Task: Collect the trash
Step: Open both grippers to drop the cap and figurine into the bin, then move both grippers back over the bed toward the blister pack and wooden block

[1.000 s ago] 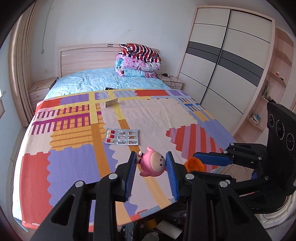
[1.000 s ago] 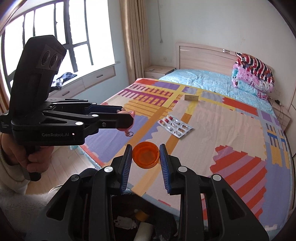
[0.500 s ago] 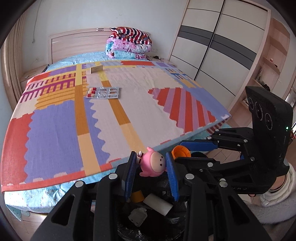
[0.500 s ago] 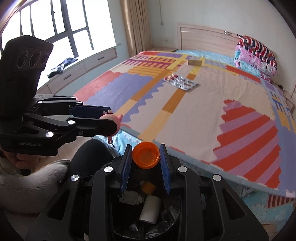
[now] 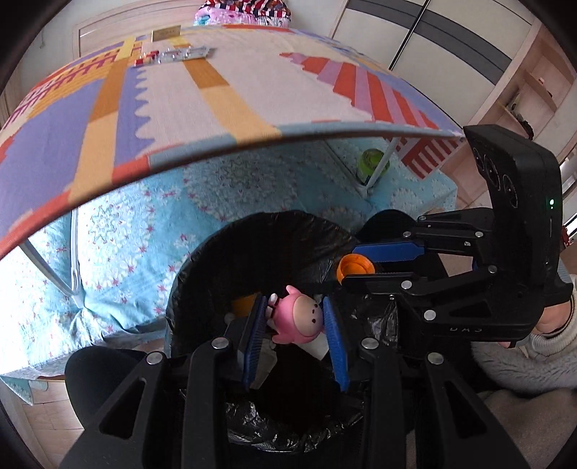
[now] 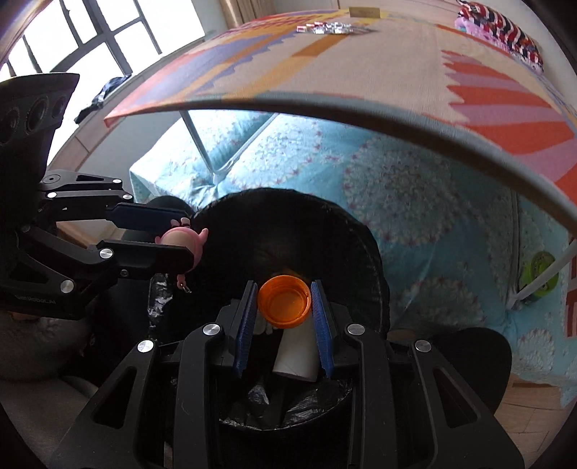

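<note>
Gripping light, rigid trash over the bin (image 6: 364, 231): left hand-held gripper (image 5: 294, 319) clasps pink toy (image 5: 297, 319); right hand-held gripper (image 6: 285, 306) pinches orange cap (image 6: 284, 306) sidewalls.

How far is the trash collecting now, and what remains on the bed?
Done: the black-lined bin already holds a white tube and other scraps. In hand: the left gripper grips a pink pig toy and the right gripper grips an orange cap, both over the bin, not yet dropped. Left: a pill blister pack and a small card lie on the bed.
</note>
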Demonstrator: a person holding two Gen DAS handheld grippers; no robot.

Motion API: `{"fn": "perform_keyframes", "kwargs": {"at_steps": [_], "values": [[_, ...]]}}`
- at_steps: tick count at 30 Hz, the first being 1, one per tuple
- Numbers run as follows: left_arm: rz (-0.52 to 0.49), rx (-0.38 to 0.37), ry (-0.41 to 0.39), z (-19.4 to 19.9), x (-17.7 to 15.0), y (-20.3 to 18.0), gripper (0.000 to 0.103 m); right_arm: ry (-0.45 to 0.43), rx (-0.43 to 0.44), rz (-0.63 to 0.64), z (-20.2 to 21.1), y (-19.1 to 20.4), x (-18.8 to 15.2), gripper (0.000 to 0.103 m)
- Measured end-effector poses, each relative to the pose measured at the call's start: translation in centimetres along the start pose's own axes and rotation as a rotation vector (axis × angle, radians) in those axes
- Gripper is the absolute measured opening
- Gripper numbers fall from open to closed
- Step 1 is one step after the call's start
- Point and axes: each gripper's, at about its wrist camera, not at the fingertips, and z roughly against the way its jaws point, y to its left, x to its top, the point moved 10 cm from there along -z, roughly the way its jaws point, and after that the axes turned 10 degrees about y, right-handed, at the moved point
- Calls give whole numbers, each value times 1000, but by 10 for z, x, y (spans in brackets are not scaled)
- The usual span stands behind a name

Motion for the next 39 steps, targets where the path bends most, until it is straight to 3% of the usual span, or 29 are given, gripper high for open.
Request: {"fn": "perform_keyframes", "kwargs": {"at_steps": [15, 17, 20, 29, 39], "values": [[55, 12, 181, -65, -25, 18, 32, 133, 31, 0, -50, 3, -21, 30], [57, 10, 185, -67, -27, 19, 37, 146, 39, 4, -53, 5, -23, 31], [39, 18, 164, -64, -24, 17, 51, 145, 41, 1, -53, 7, -23, 35], [26, 27, 102, -42, -21, 16, 52, 102, 22, -5, -39, 3, -19, 39], [-34, 72, -52, 22, -3, 7, 52, -24, -23, -2, 12, -3, 2, 39]]}}
